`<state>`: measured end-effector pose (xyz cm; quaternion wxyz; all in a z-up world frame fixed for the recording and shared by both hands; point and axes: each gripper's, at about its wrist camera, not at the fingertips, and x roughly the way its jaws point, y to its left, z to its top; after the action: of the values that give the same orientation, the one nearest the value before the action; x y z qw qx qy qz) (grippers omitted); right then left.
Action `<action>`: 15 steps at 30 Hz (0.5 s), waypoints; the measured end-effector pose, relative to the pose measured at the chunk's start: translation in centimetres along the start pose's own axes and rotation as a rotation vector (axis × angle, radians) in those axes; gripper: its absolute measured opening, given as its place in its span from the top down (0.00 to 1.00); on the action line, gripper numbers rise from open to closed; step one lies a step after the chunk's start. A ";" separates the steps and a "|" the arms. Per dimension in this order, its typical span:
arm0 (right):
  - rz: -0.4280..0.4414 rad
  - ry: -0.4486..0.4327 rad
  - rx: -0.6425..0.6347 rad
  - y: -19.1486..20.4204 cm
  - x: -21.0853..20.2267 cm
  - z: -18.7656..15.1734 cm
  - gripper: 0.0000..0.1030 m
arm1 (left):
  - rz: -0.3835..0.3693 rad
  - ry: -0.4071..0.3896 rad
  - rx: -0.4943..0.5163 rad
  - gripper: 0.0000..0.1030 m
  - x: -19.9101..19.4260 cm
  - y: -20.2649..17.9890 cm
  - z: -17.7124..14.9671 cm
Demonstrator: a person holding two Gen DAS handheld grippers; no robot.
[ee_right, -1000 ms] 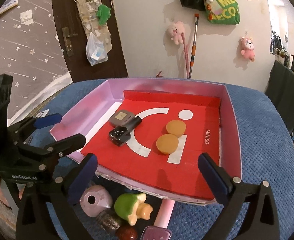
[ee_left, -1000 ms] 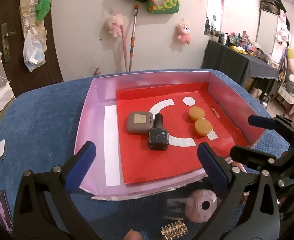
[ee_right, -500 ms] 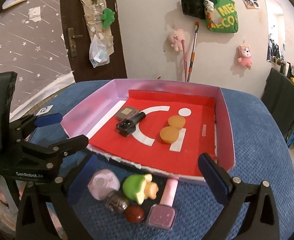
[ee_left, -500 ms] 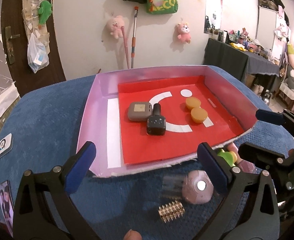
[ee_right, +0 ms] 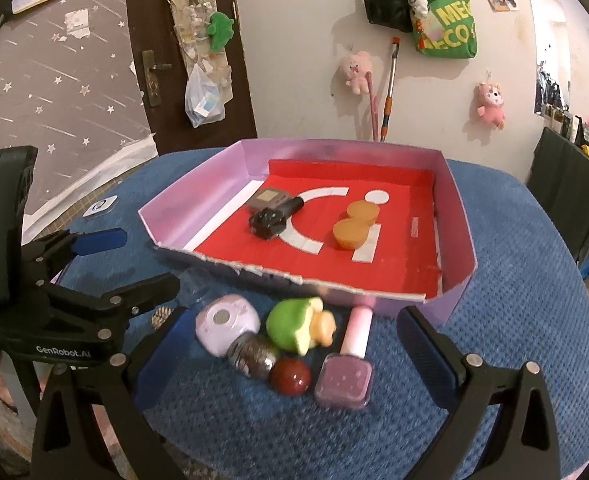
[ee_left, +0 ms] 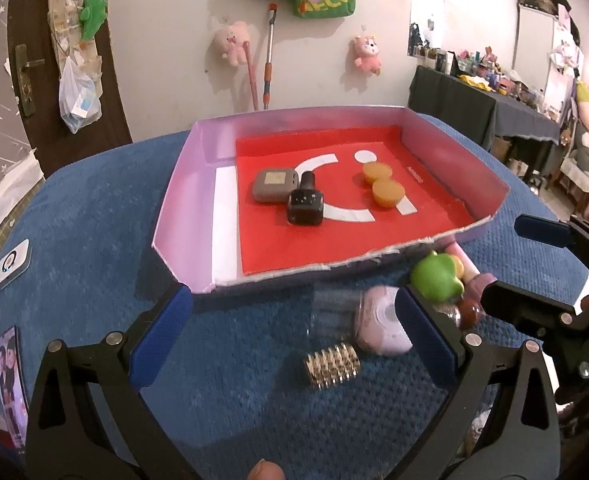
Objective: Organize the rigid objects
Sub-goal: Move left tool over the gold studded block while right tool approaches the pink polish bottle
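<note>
A pink tray [ee_left: 182, 184] [ee_right: 460, 216] with a red liner holds a grey case [ee_left: 275, 185] [ee_right: 269, 199], a black bottle [ee_left: 305, 202] [ee_right: 272, 220] and two orange discs [ee_left: 382, 186] [ee_right: 354, 226]. In front of it on the blue cloth lie a lilac round case [ee_left: 380, 326] [ee_right: 226, 324], a gold studded cylinder [ee_left: 332, 366], a green toy [ee_left: 436, 278] [ee_right: 298, 326], a red ball [ee_right: 290, 376] and a pink nail polish bottle [ee_right: 348, 368]. My left gripper [ee_left: 294, 336] is open above the studded cylinder. My right gripper [ee_right: 290, 354] is open around the loose items.
A white card [ee_left: 12, 268] [ee_right: 100, 206] and a photo card [ee_left: 8, 376] lie on the cloth at the left. A door [ee_right: 182, 52] and wall with hanging plush toys stand behind. A cluttered dark table [ee_left: 494, 108] is at the far right.
Both grippers have pulled back toward me and away from the tray, so the loose items in front of the tray have come fully into view. Both stay open.
</note>
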<state>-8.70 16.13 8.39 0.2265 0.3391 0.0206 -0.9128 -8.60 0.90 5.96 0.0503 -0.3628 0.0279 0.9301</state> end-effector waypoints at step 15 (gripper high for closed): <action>0.007 0.055 0.035 0.0 0.3 -2.8 0.00 | -0.018 0.055 -0.021 0.00 -0.1 -0.2 -2.9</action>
<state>-7.16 16.57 6.05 0.2230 0.3679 0.0094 -0.9027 -6.55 0.89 3.83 0.0540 -0.3889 0.0163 0.9196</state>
